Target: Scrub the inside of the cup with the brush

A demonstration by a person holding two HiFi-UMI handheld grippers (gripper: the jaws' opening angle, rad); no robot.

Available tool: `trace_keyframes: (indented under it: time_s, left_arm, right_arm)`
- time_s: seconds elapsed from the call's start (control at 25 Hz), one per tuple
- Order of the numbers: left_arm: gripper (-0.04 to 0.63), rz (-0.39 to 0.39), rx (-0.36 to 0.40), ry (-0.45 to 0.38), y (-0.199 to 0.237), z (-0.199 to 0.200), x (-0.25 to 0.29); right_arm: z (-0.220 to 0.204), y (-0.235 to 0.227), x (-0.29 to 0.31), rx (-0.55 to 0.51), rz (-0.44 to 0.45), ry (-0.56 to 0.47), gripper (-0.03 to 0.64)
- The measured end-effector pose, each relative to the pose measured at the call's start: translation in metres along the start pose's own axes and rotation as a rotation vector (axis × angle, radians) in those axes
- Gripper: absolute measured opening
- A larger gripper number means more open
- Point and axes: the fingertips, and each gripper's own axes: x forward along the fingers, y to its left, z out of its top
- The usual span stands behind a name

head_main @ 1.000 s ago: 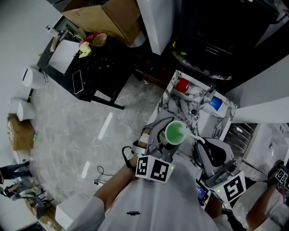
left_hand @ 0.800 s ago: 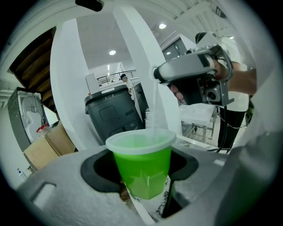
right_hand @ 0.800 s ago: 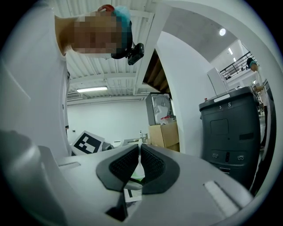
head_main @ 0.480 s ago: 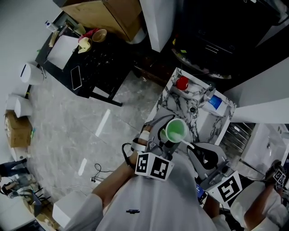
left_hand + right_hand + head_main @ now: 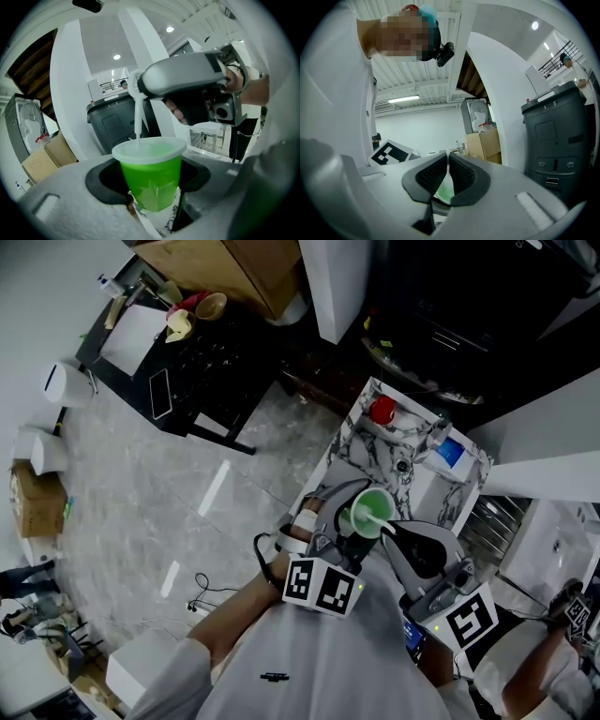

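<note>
The left gripper [image 5: 349, 529] is holding the green cup [image 5: 150, 180], with one jaw pressed on each side of it, so the cup sits upright right in the middle. The cup is held up in the air, just over the near edge of the marble table [image 5: 361, 451]. The right gripper [image 5: 396, 532] comes in from the right. Its jaws are squeezed almost all the way together on the thin white handle of the brush [image 5: 138, 117]. The handle goes straight down from the tip of that gripper and into the open top of the cup. I cannot see the brush end (it is down inside the cup, and the green wall is too cloudy to look through). Far back on the table there is a red thing [image 5: 381, 412] and a blue thing [image 5: 448, 454], well away from the cup. So the first parts look done: the cup is picked up, the brush is picked up, and the brush is in the cup. I think the scrubbing is going on now. What is left is to rub the brush around the walls and the bottom, and then pull it out
</note>
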Motion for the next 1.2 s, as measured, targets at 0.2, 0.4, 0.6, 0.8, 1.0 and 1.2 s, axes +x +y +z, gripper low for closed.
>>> trace_keyframes:
  time_s: [0.2,0.4,0.6,0.8,1.0,1.2]
  left_arm:
    - [0.285,-0.005,-0.001,-0.007,-0.002,0.002,0.001]
    - [0.285,0.001,-0.007,-0.009,0.004,0.001,0.002]
    - [0.285,0.009,-0.010,-0.007,0.009,-0.001,0.000]
    - [0.285,0.007,-0.008,-0.013,0.010,0.001,-0.001]
    - [0.285,0.010,0.002,-0.015,0.011,0.003,-0.002]
    - [0.285,0.010,0.005,-0.012,0.012,0.001,-0.003]
  right_arm:
    - [0.003,-0.012,-0.002,-0.008,-0.036,-0.004,0.025]
    - [0.006,-0.025,-0.009,-0.056,-0.070,-0.003,0.025]
    - [0.003,-0.026,-0.015,-0.061,-0.076,0.024,0.025]
    - [-0.014,-0.017,-0.008,-0.016,-0.048,0.081,0.025]
    - [-0.022,-0.018,-0.003,-0.006,-0.055,0.092,0.028]
    - [-0.022,-0.022,-0.001,0.024,-0.081,0.093,0.031]
